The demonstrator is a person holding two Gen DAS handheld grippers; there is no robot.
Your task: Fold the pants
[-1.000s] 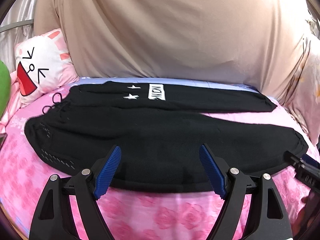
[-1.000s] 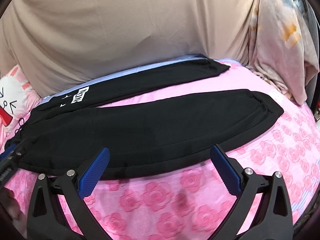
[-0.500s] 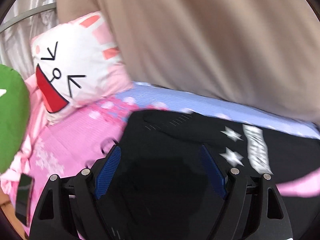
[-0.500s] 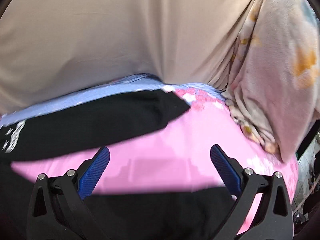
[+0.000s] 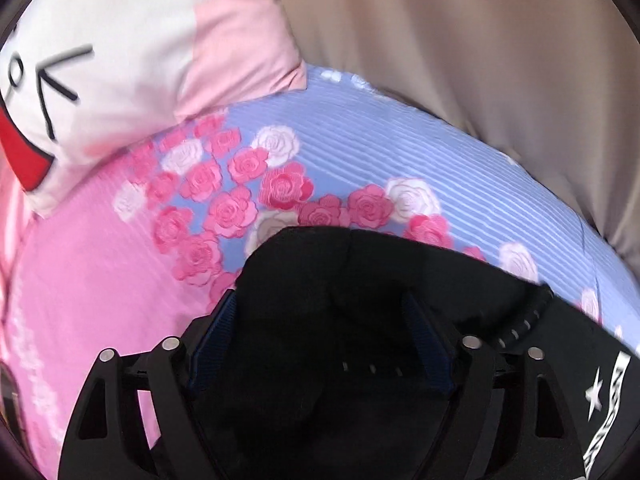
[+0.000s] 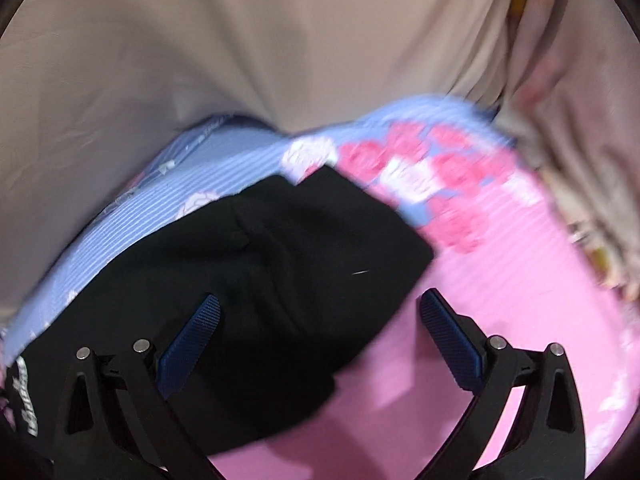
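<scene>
Left gripper: jaws spread wide, black pants lying between the blue pads and under them; pads straddle the cloth without pinching it, nothing gripped. Tool sits low over the waist end of the pants, tilted down onto the fabric.

Right gripper: jaws likewise wide apart, nothing held. Its left pad is over the pants' leg end; the right pad is over bare pink sheet beside that end.

Pants lie flat on the bedsheet, pink with a rose print and a blue striped band beyond the pants.

Containers: none in either view.

View differences: left wrist view alone shows the cartoon-face pillow, beyond and left of the pants' waist end, plus the white star and lettering print on the pants at lower right. Right wrist view alone shows the pants' cuff end and a pale floral cloth right of the pants. Both show beige fabric behind the pants. Right view is motion-blurred.
</scene>
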